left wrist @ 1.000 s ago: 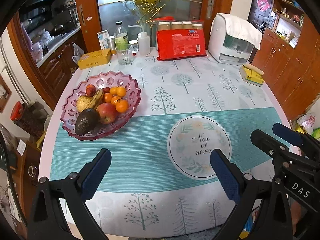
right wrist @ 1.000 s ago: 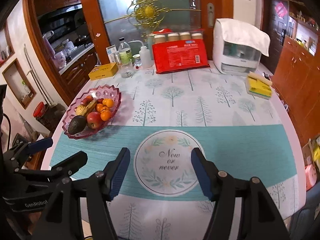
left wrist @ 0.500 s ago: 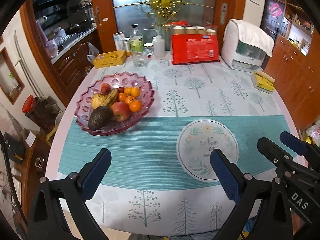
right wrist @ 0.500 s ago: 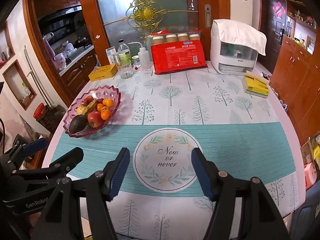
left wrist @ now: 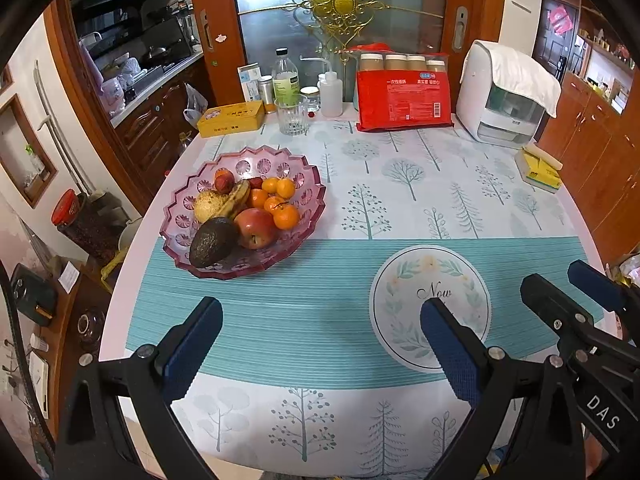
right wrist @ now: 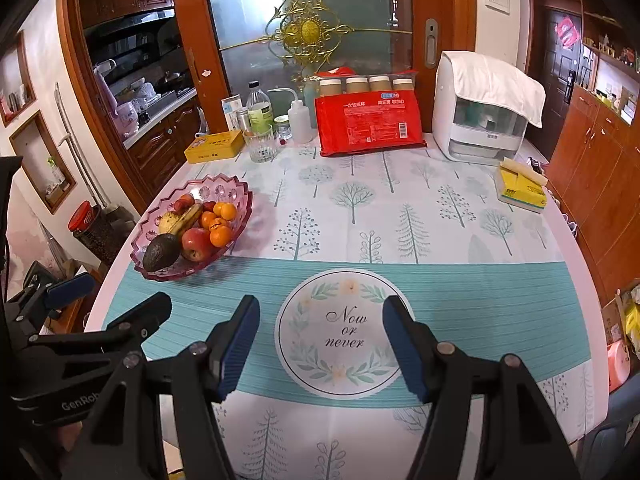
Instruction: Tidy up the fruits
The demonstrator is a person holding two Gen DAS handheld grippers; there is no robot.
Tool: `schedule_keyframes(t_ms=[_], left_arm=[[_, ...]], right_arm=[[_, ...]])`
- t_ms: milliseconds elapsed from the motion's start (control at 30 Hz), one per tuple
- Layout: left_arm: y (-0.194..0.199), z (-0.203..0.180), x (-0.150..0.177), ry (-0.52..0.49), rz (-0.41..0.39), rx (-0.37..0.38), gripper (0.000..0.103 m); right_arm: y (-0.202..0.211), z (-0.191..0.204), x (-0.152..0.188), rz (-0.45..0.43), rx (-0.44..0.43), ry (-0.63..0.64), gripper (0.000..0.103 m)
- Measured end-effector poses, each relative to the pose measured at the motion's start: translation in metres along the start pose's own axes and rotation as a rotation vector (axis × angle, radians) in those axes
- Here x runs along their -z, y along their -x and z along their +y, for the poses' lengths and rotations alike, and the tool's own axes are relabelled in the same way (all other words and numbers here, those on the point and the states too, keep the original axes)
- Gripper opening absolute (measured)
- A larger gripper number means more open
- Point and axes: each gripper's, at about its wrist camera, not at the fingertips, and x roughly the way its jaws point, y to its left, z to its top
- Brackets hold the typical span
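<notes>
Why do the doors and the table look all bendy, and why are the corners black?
Both wrist views use fisheye lenses: in the left wrist view the wooden door frame bows and the corners go black; in the right wrist view the round tree-print table bulges. The scalloped pink glass fruit bowl stays sharp, and the frosted glass door glows with glare.

On the table, the fruit bowl sits at the left, holding an avocado nearest the front, an apple just right of it, tangerines behind the apple and a banana further left. Behind the bowl stand a box and a drinking glass; a packet of paper cups lies at the back centre, a dispenser to its right.
</notes>
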Motion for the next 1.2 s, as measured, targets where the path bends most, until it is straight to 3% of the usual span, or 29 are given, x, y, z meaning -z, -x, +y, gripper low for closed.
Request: schedule_keyframes(t_ms=[1200], left_arm=[[-0.015,0.002,-0.003,-0.005,0.024,0.009,0.099]], right_arm=[[-0.004,0.001,-0.004,0.006,-0.005,-0.005,0.065]])
